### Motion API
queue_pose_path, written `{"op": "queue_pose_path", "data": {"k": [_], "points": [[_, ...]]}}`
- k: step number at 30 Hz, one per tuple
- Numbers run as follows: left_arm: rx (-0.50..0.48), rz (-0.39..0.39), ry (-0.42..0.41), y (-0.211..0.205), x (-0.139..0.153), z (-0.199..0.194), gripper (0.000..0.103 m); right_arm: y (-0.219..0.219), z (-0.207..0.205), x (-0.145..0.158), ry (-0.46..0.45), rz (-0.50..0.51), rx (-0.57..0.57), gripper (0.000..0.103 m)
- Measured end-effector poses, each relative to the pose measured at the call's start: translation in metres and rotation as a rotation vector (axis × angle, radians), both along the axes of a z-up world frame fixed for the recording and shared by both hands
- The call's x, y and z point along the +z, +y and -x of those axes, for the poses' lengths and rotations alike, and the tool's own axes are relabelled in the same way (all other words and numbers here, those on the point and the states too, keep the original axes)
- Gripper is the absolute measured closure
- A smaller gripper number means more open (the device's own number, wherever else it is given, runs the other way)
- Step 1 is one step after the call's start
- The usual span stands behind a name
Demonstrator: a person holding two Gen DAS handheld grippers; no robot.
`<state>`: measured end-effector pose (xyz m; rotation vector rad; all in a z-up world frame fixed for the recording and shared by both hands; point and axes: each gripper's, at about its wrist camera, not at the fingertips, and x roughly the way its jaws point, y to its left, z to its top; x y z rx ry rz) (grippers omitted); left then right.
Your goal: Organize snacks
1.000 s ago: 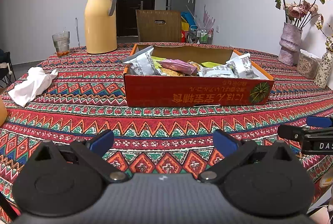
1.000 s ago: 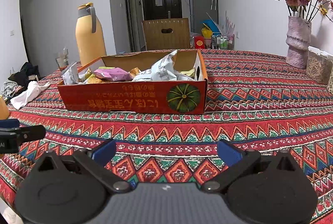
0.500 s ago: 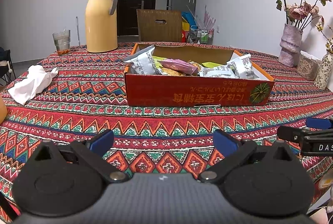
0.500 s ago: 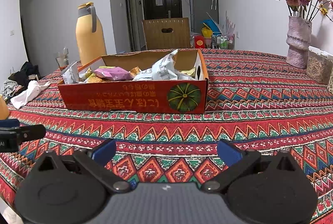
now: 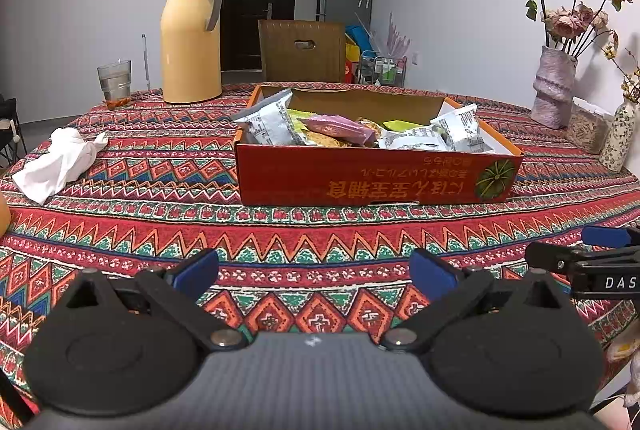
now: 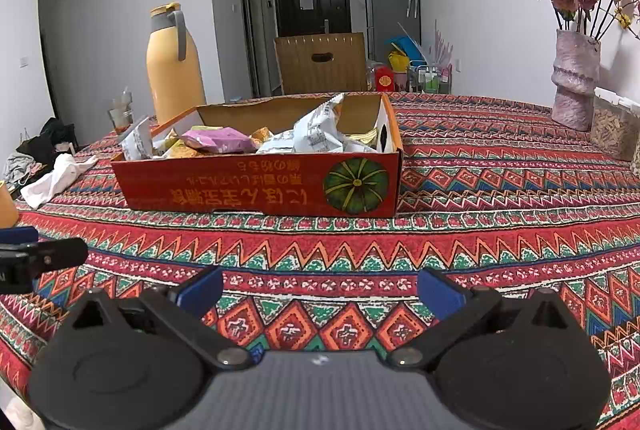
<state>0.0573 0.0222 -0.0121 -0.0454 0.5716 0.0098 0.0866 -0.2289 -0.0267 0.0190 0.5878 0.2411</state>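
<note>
In the left wrist view, the left gripper (image 5: 314,268) is hovering low over the patterned desk (image 5: 160,230) at the bottom of the frame, its blue-tipped fingers (image 5: 196,270) spread wide with nothing between them. A red cardboard box (image 5: 376,178) is sitting at the centre of the frame, well apart from the fingers, and is holding the snack packets (image 5: 348,130): grey-white ones, a pink one, yellow-green ones. A yellow thermos jug (image 5: 191,42) is standing in the upper left with a drinking glass (image 5: 115,82) beside it, and a crumpled white cloth (image 5: 60,160) is lying at the left edge. A vase of dried roses (image 5: 554,86) is standing at the right. Part of the right gripper is poking in at the right edge.

In the right wrist view, the right gripper (image 6: 320,294) is likewise hanging above the desk at the bottom, fingers (image 6: 438,292) parted and empty. The box is lying left of centre, its pumpkin picture (image 6: 355,185) facing the camera.
</note>
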Motion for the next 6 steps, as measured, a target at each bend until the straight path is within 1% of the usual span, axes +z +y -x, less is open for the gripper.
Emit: {"op": "queue_pose_path", "data": {"k": [6], "points": [[0.006,0.009,-0.003,0.0016,0.0003,-0.0006,0.000,0.0009,0.0005,-0.0010,0.003,0.000,0.002,0.000]]}}
